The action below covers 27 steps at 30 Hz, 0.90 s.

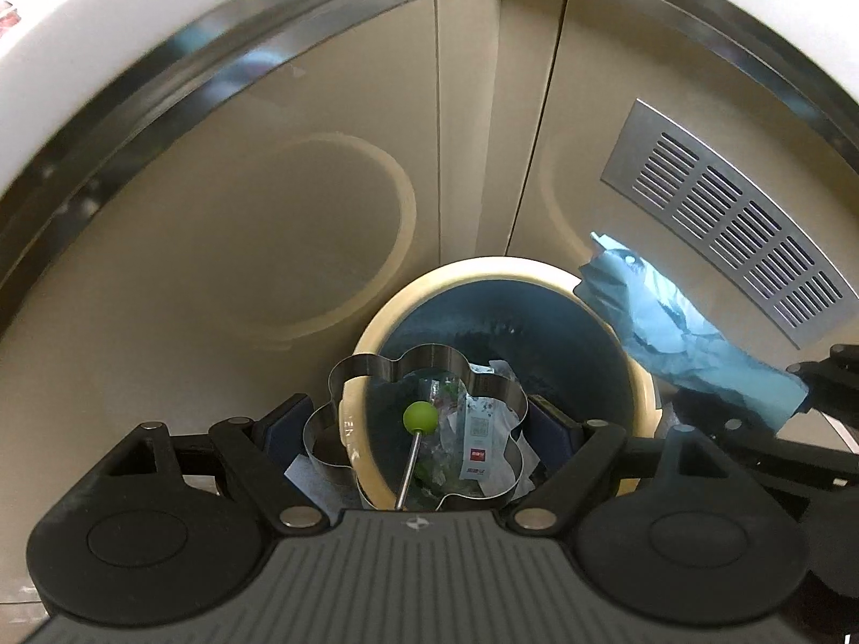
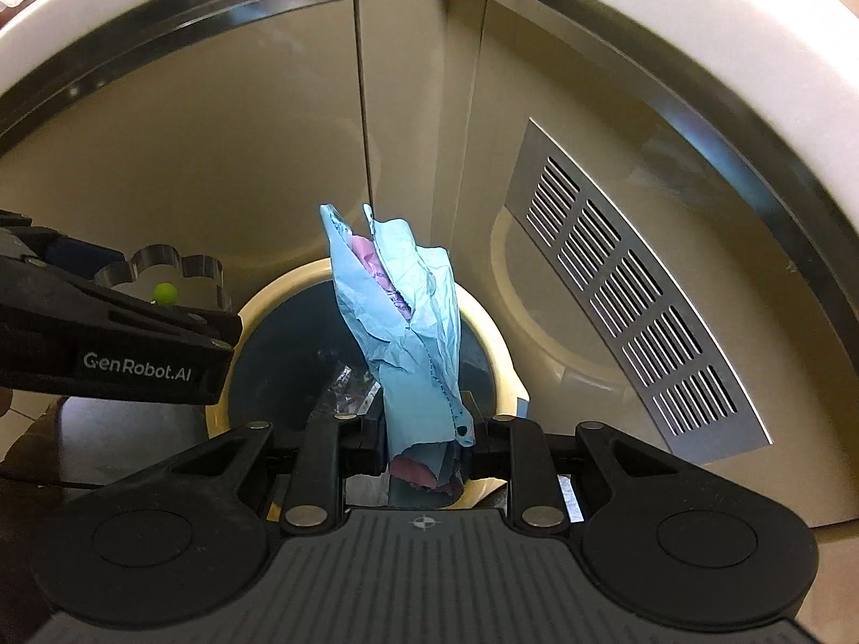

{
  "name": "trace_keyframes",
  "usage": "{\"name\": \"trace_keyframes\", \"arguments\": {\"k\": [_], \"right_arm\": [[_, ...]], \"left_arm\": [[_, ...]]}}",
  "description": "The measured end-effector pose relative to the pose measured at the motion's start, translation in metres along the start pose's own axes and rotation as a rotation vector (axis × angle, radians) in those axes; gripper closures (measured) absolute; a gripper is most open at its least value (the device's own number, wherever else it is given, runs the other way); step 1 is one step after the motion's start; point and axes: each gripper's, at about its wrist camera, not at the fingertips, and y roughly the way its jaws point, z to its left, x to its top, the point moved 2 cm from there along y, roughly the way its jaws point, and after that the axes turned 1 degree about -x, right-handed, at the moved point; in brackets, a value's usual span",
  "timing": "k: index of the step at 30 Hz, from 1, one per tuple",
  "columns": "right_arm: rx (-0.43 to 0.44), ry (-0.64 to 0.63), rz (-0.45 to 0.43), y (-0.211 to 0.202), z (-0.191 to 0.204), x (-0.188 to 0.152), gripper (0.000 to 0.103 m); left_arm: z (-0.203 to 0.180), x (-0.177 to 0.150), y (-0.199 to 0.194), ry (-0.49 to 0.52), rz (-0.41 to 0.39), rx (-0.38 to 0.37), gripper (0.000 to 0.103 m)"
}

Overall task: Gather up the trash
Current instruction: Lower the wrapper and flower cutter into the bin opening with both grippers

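Now both claws hang over one round bin [image 1: 641, 375], each clamped on its own item.
Left claw [image 1: 424, 429] grips one flower-shaped steel ring mould [image 1: 486, 375] with a green-knobbed wire handle [image 1: 419, 416]; right claw [image 2: 427, 437] pinches one crumpled blue paper wad [image 2: 400, 316] with pink showing inside, directly above the bin's mouth. Clear wrappers and one white packet [image 1: 483, 443] with a red label lie inside. "GenRobot.AI" is printed on the left tool. One slotted metal vent [image 2: 633, 300] sits in the beige cabinet [image 2: 215, 214] behind.
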Motion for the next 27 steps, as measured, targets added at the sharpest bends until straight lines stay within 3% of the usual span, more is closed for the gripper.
{"name": "trace_keyframes", "arguments": {"k": [27], "right_arm": [[-0.035, 0.029, 0.166, 0.079, -0.010, 0.012, 0.077]], "left_arm": [[-0.015, 0.020, 0.109, 0.028, 0.231, 0.032, 0.015]]}}
